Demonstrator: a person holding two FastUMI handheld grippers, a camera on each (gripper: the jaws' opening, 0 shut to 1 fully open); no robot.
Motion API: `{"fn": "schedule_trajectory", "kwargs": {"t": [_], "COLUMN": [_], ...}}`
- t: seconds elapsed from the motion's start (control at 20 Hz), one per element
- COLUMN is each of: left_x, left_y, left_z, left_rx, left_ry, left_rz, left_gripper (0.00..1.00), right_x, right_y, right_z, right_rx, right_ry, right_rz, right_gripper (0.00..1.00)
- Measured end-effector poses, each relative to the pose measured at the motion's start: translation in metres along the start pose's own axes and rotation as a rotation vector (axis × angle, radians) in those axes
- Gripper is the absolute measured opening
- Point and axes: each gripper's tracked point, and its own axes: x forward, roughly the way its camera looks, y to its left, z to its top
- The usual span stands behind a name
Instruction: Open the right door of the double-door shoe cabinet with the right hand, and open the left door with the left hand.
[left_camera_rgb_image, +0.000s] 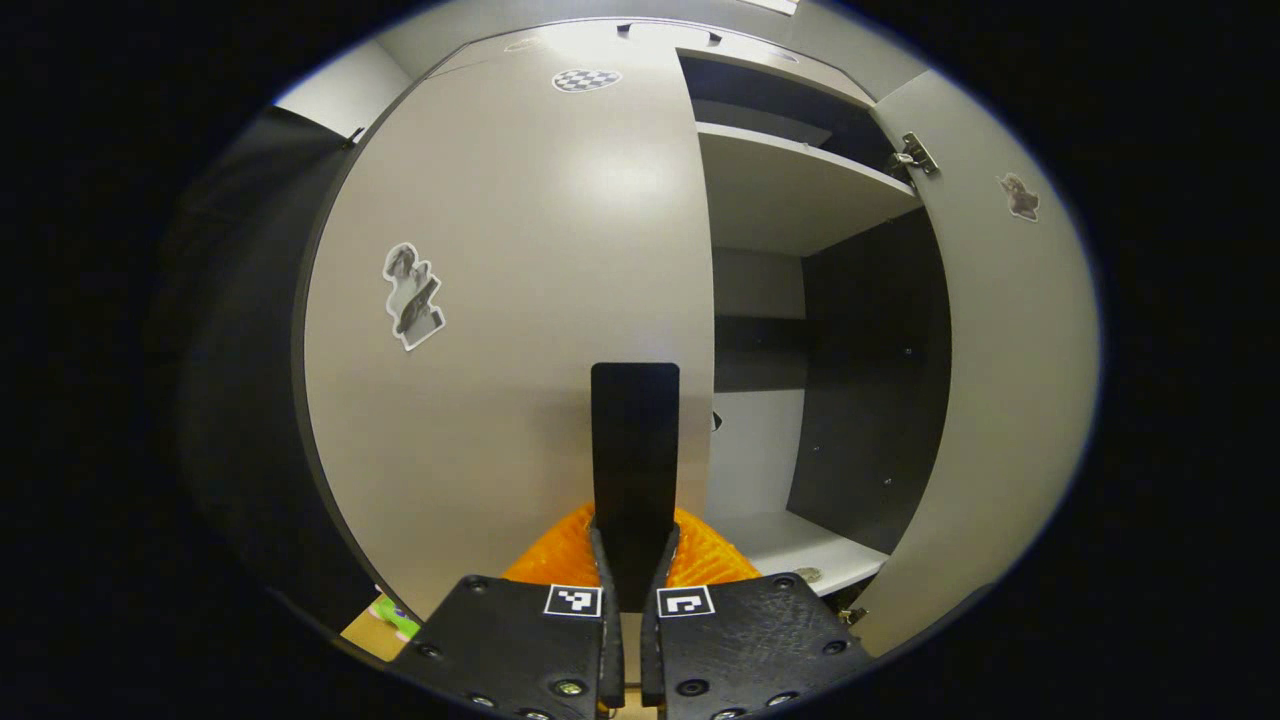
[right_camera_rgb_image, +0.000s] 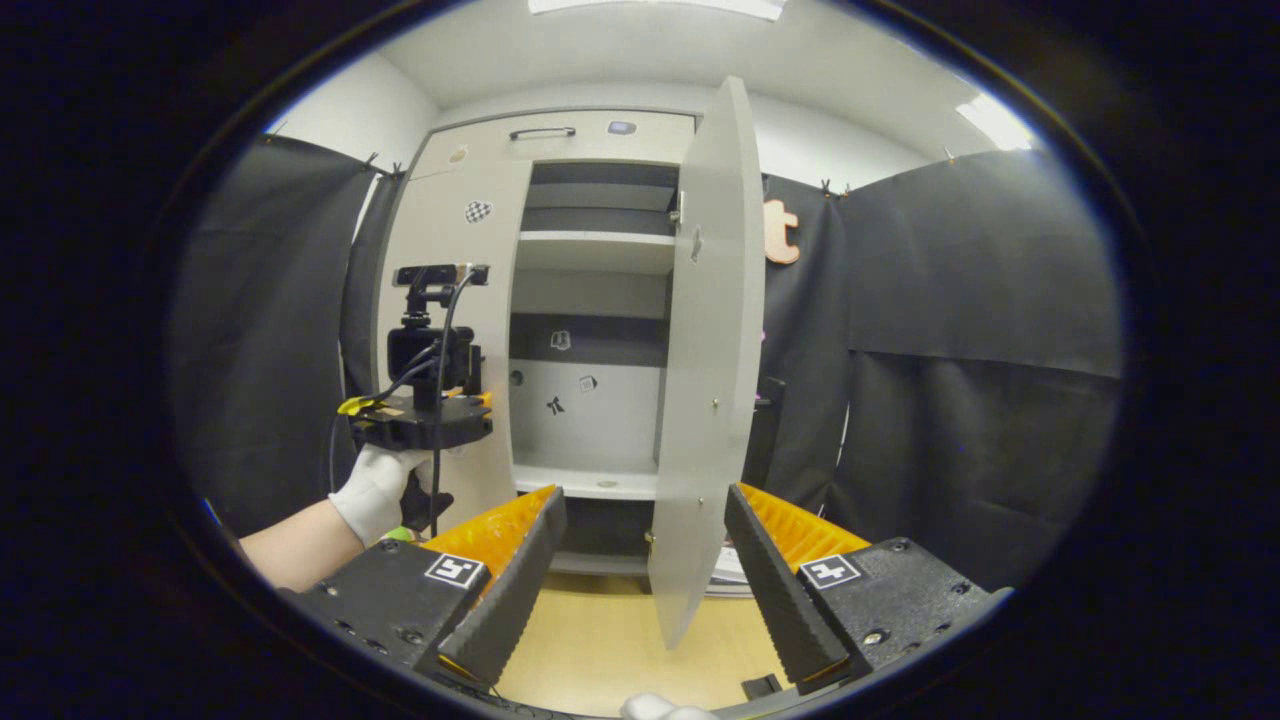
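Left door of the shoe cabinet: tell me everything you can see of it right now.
The left door is a tall, flat, pale grey panel with a matte, laminate-like face. It looks shut, flush with the cabinet front, while the right door stands swung open. It carries a cut-out picture sticker at mid-height and a small checkered sticker near the top. In the left gripper view, the left gripper is up close at its free inner edge, fingers together; whether it touches the door is unclear.

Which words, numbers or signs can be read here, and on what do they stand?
None can be read.
Door stickers: pictures, no words.
Square markers: black-and-white patterns, no letters.
Handle: blank.
Stickers inside the cabinet: too small to read.
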Motion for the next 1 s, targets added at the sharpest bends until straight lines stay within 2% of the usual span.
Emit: {"fn": "schedule_trajectory", "kwargs": {"t": [0.15,1.0], "left_x": [-0.005,-0.068], "left_y": [0.0,0.021], "left_z": [0.0,0.0], "left_rx": [0.006,0.032], "left_ry": [0.004,-0.001], "left_rz": [-0.017,-0.049], "left_gripper": [0.03,0.03], "right_x": [-0.005,-0.037], "right_y": [0.0,0.022], "right_z": [-0.003,-0.015], "right_rx": [0.002,0.017], "right_ry": [-0.001,-0.001], "right_rz": [0.013,0.096], "right_gripper": [0.99,0.99]}}
